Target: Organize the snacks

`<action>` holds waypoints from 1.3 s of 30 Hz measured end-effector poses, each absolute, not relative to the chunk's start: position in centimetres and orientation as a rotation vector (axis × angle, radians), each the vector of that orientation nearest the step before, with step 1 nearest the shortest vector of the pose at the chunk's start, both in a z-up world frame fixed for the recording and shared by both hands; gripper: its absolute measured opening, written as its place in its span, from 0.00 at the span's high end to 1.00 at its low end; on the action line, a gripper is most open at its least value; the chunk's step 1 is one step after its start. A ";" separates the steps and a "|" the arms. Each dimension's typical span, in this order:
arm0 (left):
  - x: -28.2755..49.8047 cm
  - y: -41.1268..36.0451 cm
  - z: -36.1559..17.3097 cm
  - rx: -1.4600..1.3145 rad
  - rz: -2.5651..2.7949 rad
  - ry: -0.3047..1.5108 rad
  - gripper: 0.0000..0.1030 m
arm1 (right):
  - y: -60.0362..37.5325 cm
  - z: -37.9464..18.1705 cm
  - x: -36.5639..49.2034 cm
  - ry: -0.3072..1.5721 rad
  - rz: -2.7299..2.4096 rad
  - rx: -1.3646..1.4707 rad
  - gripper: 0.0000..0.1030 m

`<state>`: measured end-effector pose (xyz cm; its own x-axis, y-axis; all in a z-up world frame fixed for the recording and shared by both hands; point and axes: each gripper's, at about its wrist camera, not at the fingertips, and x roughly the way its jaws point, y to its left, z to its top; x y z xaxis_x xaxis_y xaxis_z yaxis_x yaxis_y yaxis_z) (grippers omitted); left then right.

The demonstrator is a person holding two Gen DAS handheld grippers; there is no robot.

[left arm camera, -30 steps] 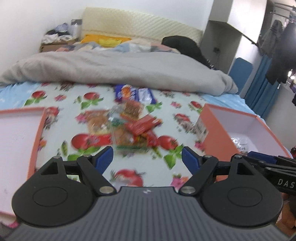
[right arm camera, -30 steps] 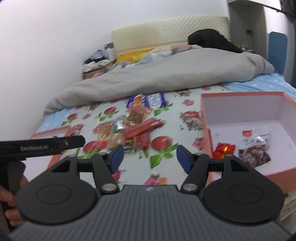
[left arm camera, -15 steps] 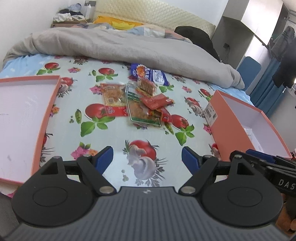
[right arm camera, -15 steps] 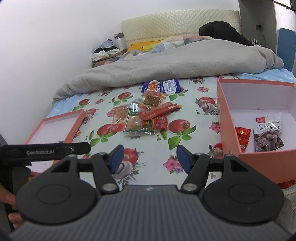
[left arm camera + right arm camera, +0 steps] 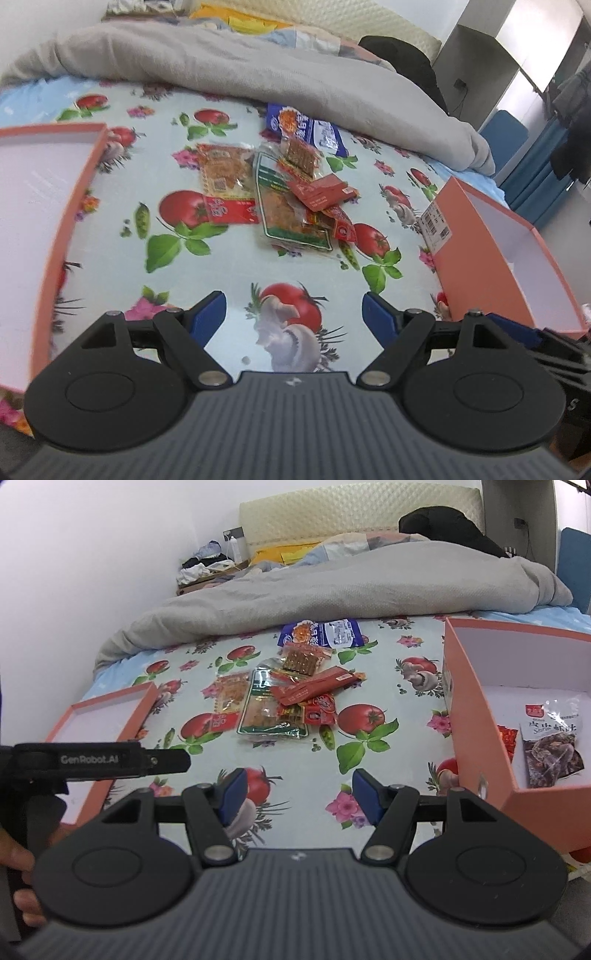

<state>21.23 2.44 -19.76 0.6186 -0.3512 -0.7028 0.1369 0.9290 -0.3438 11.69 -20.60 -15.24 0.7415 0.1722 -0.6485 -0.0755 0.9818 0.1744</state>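
The room was evenly and brightly lit; no hard shadows were cast on the bed (image 5: 229,302). Straight lines were bowed by fisheye distortion toward the edges. The left view was slightly smeared by motion blur, while the wall (image 5: 92,572) was washed pale.

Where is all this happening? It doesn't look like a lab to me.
Most likely a bedroom in someone's home. A rumpled grey duvet lies across a bed with a padded headboard, and the snack packets sit on a tomato-print cloth spread over the bed. Clothes hang at the right.
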 end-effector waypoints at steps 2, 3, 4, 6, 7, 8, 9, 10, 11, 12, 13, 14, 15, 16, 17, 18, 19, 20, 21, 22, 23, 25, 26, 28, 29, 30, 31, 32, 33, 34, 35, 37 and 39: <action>22.2 2.3 -20.2 -0.258 -0.272 0.871 0.19 | -20.7 -15.7 12.5 0.729 0.132 0.140 0.37; 22.6 2.3 -20.4 -0.252 -0.266 0.874 0.19 | -20.7 -15.9 12.9 0.732 0.131 0.140 0.37; 23.1 2.3 -20.7 -0.251 -0.261 0.880 0.19 | -20.8 -16.2 13.3 0.735 0.131 0.140 0.37; 24.0 2.2 -21.1 -0.253 -0.263 0.890 0.19 | -20.8 -16.6 14.2 0.743 0.135 0.140 0.37; 24.5 2.2 -21.3 -0.244 -0.262 0.893 0.19 | -20.8 -16.9 14.6 0.747 0.138 0.138 0.37; 24.9 2.0 -21.5 -0.233 -0.260 0.896 0.19 | -20.7 -17.1 15.0 0.750 0.139 0.136 0.37; 25.4 1.9 -21.7 -0.224 -0.260 0.899 0.19 | -20.7 -17.4 15.5 0.754 0.141 0.133 0.37; 25.9 1.8 -22.0 -0.220 -0.260 0.904 0.19 | -20.7 -17.6 16.0 0.759 0.141 0.130 0.37; 26.5 1.7 -22.3 -0.222 -0.260 0.912 0.19 | -20.7 -17.9 16.5 0.764 0.142 0.127 0.37; 27.0 1.7 -22.5 -0.228 -0.260 0.918 0.19 | -20.8 -18.2 17.1 0.766 0.142 0.125 0.37; 27.5 1.7 -22.8 -0.233 -0.259 0.921 0.19 | -20.9 -18.5 17.6 0.768 0.141 0.123 0.37; 28.0 1.7 -23.1 -0.234 -0.256 0.924 0.19 | -20.9 -18.8 18.2 0.772 0.138 0.122 0.37; 28.6 1.7 -23.3 -0.236 -0.251 0.927 0.19 | -21.0 -19.1 18.8 0.776 0.137 0.119 0.37; 29.2 1.9 -23.6 -0.242 -0.249 0.931 0.19 | -21.0 -19.3 19.4 0.777 0.136 0.116 0.37; 29.9 2.0 -24.0 -0.252 -0.249 0.936 0.19 | -21.0 -19.6 19.9 0.779 0.136 0.112 0.37; 30.5 2.1 -24.2 -0.259 -0.252 0.941 0.19 | -21.0 -19.8 20.4 0.780 0.139 0.105 0.37; 31.1 2.2 -24.6 -0.265 -0.257 0.946 0.19 | -20.8 -20.0 20.9 0.780 0.147 0.094 0.37; 31.7 2.2 -24.9 -0.269 -0.263 0.951 0.19 | -20.7 -20.3 21.5 0.784 0.153 0.085 0.37; 32.2 2.3 -25.2 -0.274 -0.264 0.957 0.20 | -20.6 -20.6 22.1 0.788 0.160 0.080 0.37; 32.8 2.4 -25.5 -0.285 -0.265 0.964 0.20 | -20.5 -20.8 22.7 0.790 0.168 0.082 0.37; 33.2 2.5 -25.8 -0.299 -0.269 0.971 0.21 | -20.5 -21.1 23.2 0.792 0.175 0.085 0.38; 34.3 2.9 -26.5 -0.339 -0.281 0.986 0.27 | -20.4 -21.7 24.4 0.801 0.178 0.094 0.38; 34.8 3.1 -26.8 -0.358 -0.283 0.993 0.28 | -20.5 -22.1 25.1 0.803 0.178 0.103 0.38; 35.5 3.2 -27.3 -0.376 -0.295 1.001 0.36 | -20.5 -22.6 26.1 0.802 0.175 0.118 0.38; 35.8 3.1 -27.3 -0.373 -0.307 0.999 0.38 | -20.5 -22.8 26.7 0.803 0.170 0.126 0.38; 36.0 2.9 -27.4 -0.369 -0.318 0.998 0.40 | -20.7 -23.2 27.4 0.807 0.162 0.137 0.38; 36.1 2.7 -27.5 -0.370 -0.333 1.000 0.44 | -20.8 -23.4 27.9 0.810 0.159 0.149 0.38; 36.3 2.5 -27.6 -0.372 -0.350 1.006 0.46 | -21.0 -23.7 28.5 0.814 0.157 0.169 0.38; 36.5 2.3 -27.7 -0.372 -0.359 1.009 0.49 | -21.2 -23.9 29.0 0.815 0.158 0.185 0.38; 36.6 2.0 -27.8 -0.368 -0.365 1.010 0.51 | -21.3 -24.0 29.4 0.815 0.160 0.199 0.37; 36.7 1.8 -27.9 -0.361 -0.368 1.008 0.52 | -21.4 -24.3 29.8 0.815 0.158 0.205 0.37; 36.9 1.6 -28.1 -0.362 -0.376 1.007 0.61 | -21.4 -24.8 30.6 0.826 0.154 0.203 0.37; 37.2 1.5 -28.3 -0.377 -0.387 1.012 0.65 | -21.6 -25.3 31.1 0.839 0.168 0.223 0.37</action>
